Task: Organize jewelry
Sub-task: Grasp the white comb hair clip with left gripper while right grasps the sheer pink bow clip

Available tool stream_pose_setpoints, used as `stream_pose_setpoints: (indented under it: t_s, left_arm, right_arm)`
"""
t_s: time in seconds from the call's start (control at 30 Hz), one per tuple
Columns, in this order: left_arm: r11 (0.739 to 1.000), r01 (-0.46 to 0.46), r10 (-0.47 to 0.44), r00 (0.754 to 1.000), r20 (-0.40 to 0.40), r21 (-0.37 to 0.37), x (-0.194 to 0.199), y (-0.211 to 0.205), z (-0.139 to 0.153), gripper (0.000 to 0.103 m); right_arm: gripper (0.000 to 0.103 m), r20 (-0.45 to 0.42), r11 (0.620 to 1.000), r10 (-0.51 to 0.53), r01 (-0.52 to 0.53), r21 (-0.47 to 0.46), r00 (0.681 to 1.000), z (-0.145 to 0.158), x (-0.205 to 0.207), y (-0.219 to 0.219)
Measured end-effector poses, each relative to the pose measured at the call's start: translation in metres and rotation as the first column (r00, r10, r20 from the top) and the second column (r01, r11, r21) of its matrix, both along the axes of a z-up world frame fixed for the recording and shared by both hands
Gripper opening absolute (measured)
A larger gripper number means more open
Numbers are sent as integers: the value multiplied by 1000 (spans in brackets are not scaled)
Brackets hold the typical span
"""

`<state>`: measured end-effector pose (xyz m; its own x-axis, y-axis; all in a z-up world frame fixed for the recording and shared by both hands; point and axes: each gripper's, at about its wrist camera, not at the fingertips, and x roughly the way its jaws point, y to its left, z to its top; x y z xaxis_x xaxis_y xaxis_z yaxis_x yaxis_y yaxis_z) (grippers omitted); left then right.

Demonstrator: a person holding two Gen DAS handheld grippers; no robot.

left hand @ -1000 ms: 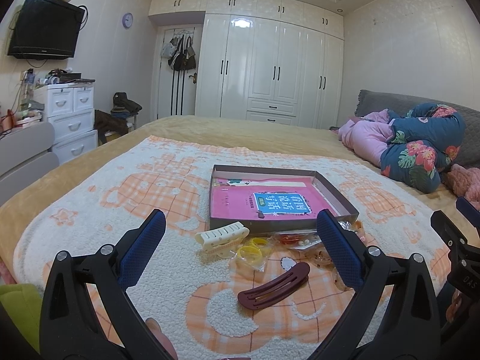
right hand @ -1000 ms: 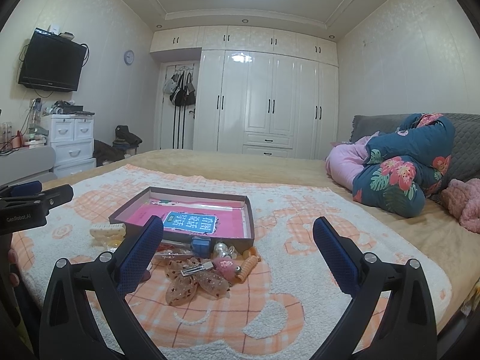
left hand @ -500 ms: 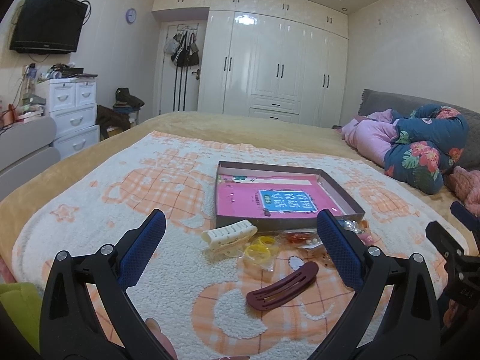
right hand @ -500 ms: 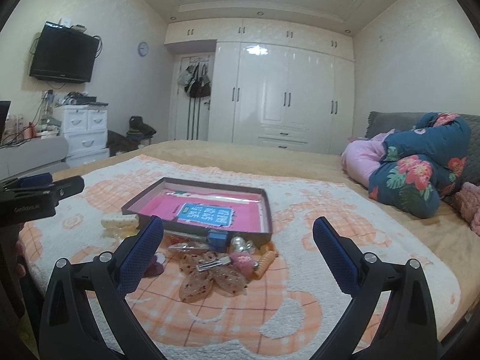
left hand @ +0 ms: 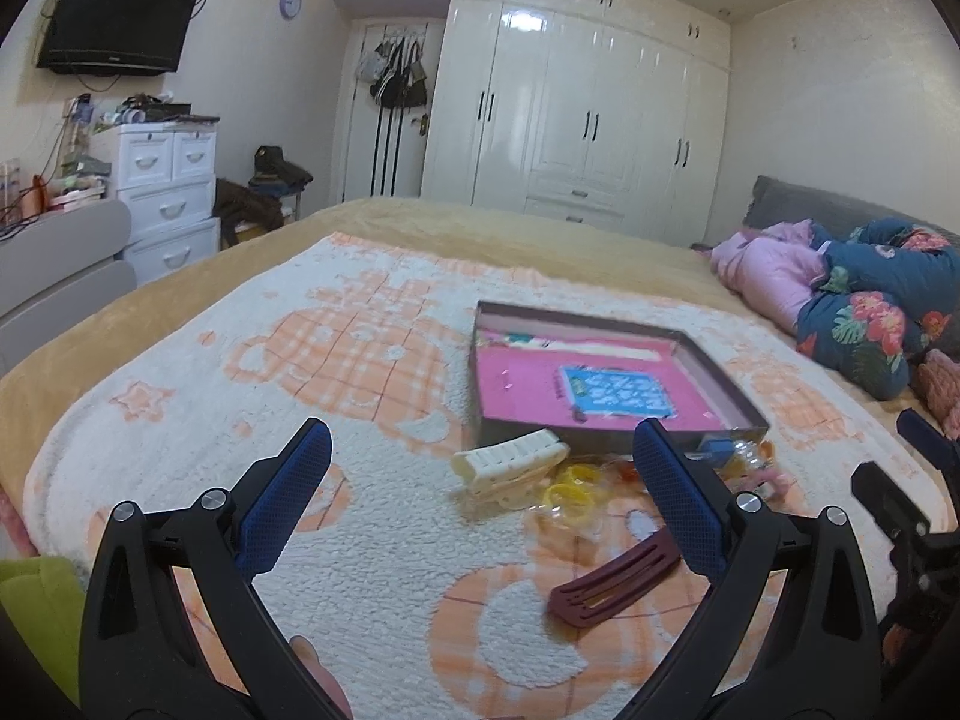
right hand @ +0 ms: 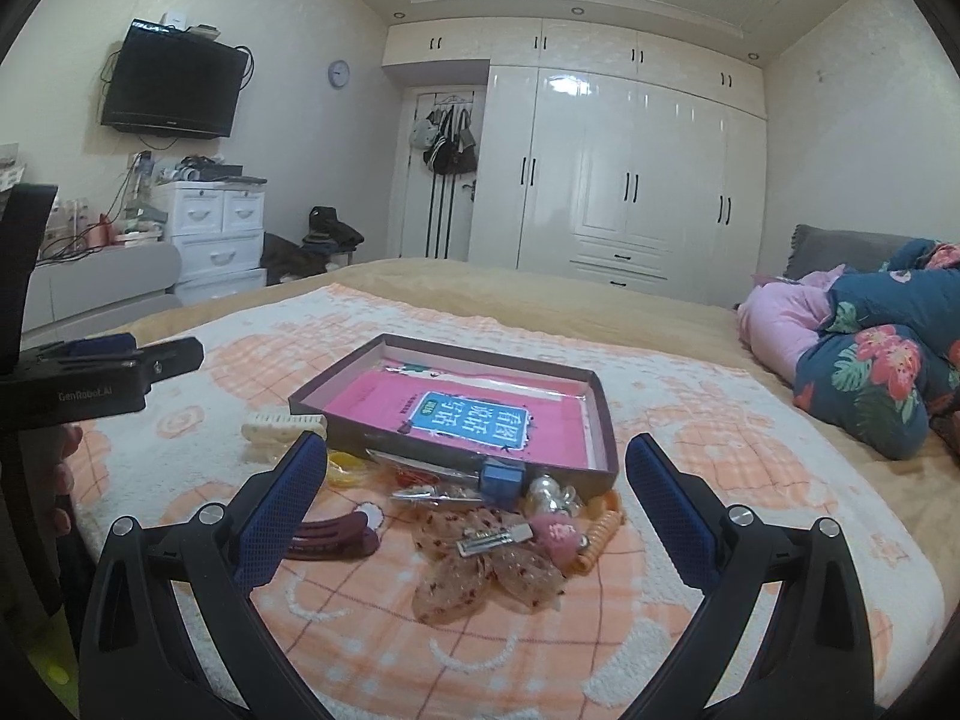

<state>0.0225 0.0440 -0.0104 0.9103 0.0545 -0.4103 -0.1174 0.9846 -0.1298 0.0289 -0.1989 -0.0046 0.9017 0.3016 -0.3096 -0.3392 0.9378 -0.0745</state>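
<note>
Both hand-held grippers, left (left hand: 480,459) and right (right hand: 477,468), spread wide, blue box (right hand: 500,478) clear only from right

A bed (left hand: 420,228) is carrying a white-and-orange fleece blanket (left hand: 360,372) at the frame's centre. A shallow box (right hand: 603,420) is lying on it; a cream hair claw (left hand: 510,468), yellow bands (left hand: 570,489) and a maroon clip (left hand: 612,591) (all loose) are lying just below. Bundled bedding (left hand: 858,312) is sitting at right.
</note>
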Motion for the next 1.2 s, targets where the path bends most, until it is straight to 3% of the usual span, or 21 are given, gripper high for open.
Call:
stream_pose_setpoints:
  t_s: [0.23, 0.57, 0.73, 1.0, 1.17, 1.2]
  left_arm:
    - [1000, 22, -24, 996, -89, -15, 25, 13, -16, 92]
    - [996, 91, -90, 979, -181, -1, 61, 15, -30, 92]
    - [991, 136, -133, 955, -266, -6, 83, 14, -44, 92]
    - [974, 228, -220, 918, -330, -14, 116, 15, -56, 92]
    - [945, 320, -324, 882, -341, -69, 128, 14, -62, 91]
    - [939, 335, -342, 876, -339, -83, 129, 14, -63, 86]
  right_arm:
    - [97, -150, 999, -20, 25, 30, 988, -16, 40, -7]
    - [97, -249, 1000, 4, -4, -1, 969, -49, 49, -1]
    - [97, -288, 1000, 20, -25, -12, 957, -58, 53, 3]
    - [96, -341, 999, 32, -38, -8, 939, -66, 62, 5]
    - [83, -376, 999, 34, -45, -20, 926, -74, 69, 8]
    - [82, -378, 999, 34, -46, -23, 925, -75, 71, 8]
